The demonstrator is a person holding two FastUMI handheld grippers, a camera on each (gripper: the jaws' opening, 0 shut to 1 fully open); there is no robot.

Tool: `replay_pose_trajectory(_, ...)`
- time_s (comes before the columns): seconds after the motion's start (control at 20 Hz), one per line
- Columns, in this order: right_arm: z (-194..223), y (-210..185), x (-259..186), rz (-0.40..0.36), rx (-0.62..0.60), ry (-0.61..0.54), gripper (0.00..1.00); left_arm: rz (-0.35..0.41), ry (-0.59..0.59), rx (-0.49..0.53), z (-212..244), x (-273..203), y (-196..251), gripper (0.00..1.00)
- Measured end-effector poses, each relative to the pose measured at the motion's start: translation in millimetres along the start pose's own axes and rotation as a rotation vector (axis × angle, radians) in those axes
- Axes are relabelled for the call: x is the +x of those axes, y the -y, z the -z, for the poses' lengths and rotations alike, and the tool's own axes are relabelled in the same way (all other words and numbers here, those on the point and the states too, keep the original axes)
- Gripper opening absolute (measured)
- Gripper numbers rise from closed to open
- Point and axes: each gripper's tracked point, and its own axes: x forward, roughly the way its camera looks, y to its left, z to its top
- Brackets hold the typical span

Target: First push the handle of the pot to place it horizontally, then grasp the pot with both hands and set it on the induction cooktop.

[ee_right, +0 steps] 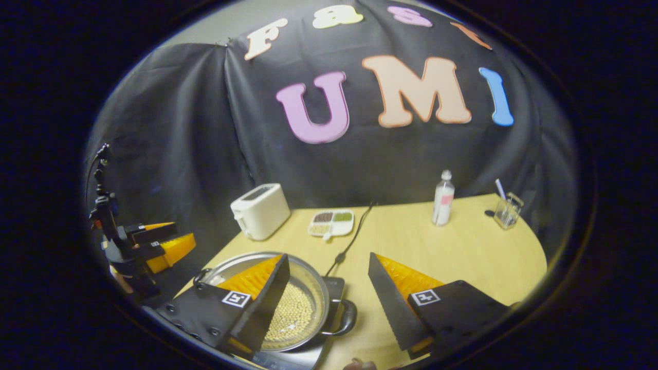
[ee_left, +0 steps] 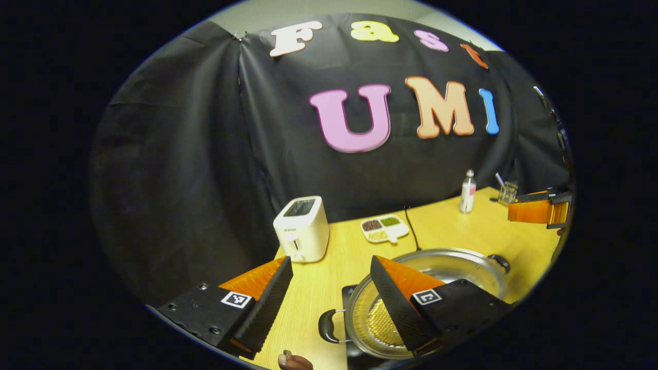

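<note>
A wide steel pot [ee_left: 452,267] holding yellow grains [ee_right: 295,313] sits on the black induction cooktop [ee_left: 350,294]. It has a black loop handle at each side: one [ee_left: 329,327] lies between my left gripper's fingers, the other [ee_left: 499,262] is at the far rim. My left gripper [ee_left: 330,261] is open above that side, one finger over the pot's rim. My right gripper [ee_right: 327,257] is also open over the pot [ee_right: 307,277], astride its handle [ee_right: 347,316] and the cooktop [ee_right: 334,285]. Each view also shows the other gripper farther off [ee_left: 540,210] [ee_right: 154,244].
On the wooden table [ee_right: 462,257] stand a white toaster [ee_left: 302,227], a divided dish of beans [ee_left: 383,228], a bottle [ee_left: 468,191] and a glass cup with a stick [ee_left: 507,192]. A black cord [ee_right: 352,239] runs from the cooktop to the back wall.
</note>
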Motion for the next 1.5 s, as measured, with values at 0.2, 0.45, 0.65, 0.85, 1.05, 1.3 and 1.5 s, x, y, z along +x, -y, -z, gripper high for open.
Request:
replay_pose_trajectory(0.2,-49,23,-44,-0.041,0.011,0.103,0.94,0.010,0.131,-0.054,-65,-43,42,1.00)
replay_pose_trajectory(0.45,-84,86,-113,-0.081,-0.038,0.197,0.94,0.051,0.241,-0.114,-127,-95,152,1.00)
replay_pose_trajectory(0.65,-95,139,-170,-0.110,-0.003,0.248,0.94,0.086,0.278,-0.255,-142,-132,247,1.00)
replay_pose_trajectory(0.85,-86,192,-212,-0.103,-0.004,0.240,0.94,0.111,0.259,-0.271,-140,-153,311,1.00)
replay_pose_trajectory(1.05,-89,225,-235,-0.054,0.002,0.268,0.93,0.140,0.258,-0.246,-146,-163,351,1.00)
replay_pose_trajectory(1.3,-91,241,-244,0.005,0.043,0.284,0.93,0.183,0.224,-0.242,-137,-168,369,0.97)
replay_pose_trajectory(1.5,-93,232,-246,0.016,0.045,0.309,0.92,0.193,0.215,-0.232,-134,-166,360,0.96)
